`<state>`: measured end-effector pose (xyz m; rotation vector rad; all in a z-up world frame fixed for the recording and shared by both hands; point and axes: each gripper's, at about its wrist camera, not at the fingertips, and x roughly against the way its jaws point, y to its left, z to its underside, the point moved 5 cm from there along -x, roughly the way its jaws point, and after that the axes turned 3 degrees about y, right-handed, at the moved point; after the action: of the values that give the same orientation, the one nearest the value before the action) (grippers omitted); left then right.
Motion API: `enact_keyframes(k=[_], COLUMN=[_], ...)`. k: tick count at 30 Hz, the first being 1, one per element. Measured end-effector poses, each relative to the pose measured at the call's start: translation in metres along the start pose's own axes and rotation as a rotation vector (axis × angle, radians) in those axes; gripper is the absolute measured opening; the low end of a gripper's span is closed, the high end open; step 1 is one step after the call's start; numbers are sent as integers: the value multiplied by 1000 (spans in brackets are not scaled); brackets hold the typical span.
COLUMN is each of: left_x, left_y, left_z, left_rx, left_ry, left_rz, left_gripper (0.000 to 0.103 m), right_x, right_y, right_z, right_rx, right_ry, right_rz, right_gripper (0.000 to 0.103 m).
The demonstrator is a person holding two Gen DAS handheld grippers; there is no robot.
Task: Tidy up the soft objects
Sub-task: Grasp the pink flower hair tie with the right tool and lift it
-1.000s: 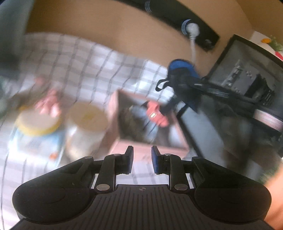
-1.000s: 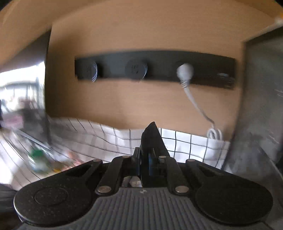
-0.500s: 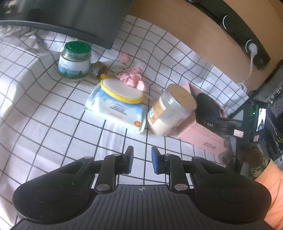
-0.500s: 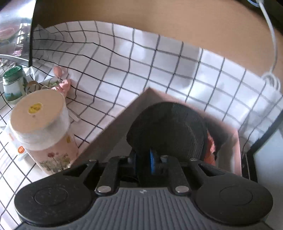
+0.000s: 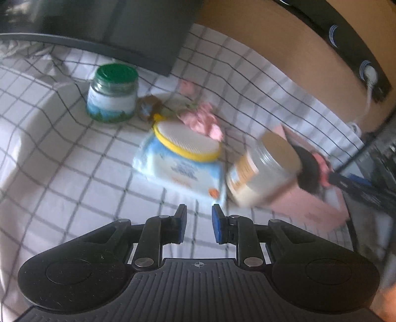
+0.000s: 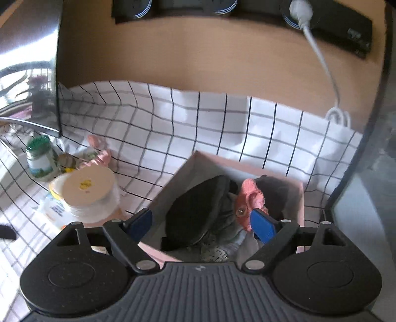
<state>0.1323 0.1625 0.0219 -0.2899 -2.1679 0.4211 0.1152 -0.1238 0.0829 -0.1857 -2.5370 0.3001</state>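
A pink cardboard box (image 6: 294, 198) stands on the checked cloth. A black soft pad (image 6: 198, 213) leans inside it beside a rubber chicken head (image 6: 248, 206) and grey fabric. My right gripper (image 6: 201, 224) is open right above the box, its jaws wide around the pad and apart from it. In the left wrist view the box (image 5: 319, 205) sits at the right with the pad (image 5: 307, 168) sticking up. My left gripper (image 5: 196, 224) is open and empty over the cloth, short of a wipes pack (image 5: 180, 168). A pink soft toy (image 5: 203, 120) lies behind the pack.
A beige-lidded jar (image 5: 264, 171) stands against the box's left side, also shown in the right wrist view (image 6: 87, 193). A green-lidded jar (image 5: 112, 93) stands at the back left. A dark monitor base (image 5: 138, 34) is behind it. A power strip (image 6: 321, 17) and cable hang on the wall.
My right gripper has opened and let go of the black pad, which now rests in the box. My left gripper has moved closer to the wipes pack.
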Motion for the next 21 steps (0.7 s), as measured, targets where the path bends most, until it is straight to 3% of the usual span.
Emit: enact_keyframes(k=[4,7,10,13,15,18,21], left_x=[-7,-6,0,9,18,31,42], left_y=[9,15,27,46,59,77,93], left_z=[-19,-27,-31,-33,-32,-27,-21], left_rx=[25,21,20,49,60,61,65], left_ry=[-33,-38,-49,-57,-65,-73,-69], left_rz=[-27,-21,-9,13,29,40,46], left_gripper=[24,24,24,24,24,24,24], right_x=[21,20,-3,-39,-70,-118,-157], right_y=[18,43,70,101,126,156,176], right_z=[-28,-63,-94,-111,-116,-117,-113], right_rx=[-28,-75,-208,-343,-370,-363,-330], right_ry=[1,59,163,251,273,332,367], right_rz=[-52,-116,-223,-267,-223,-147,-65], right_gripper=[87,87,87,87,86,74,74])
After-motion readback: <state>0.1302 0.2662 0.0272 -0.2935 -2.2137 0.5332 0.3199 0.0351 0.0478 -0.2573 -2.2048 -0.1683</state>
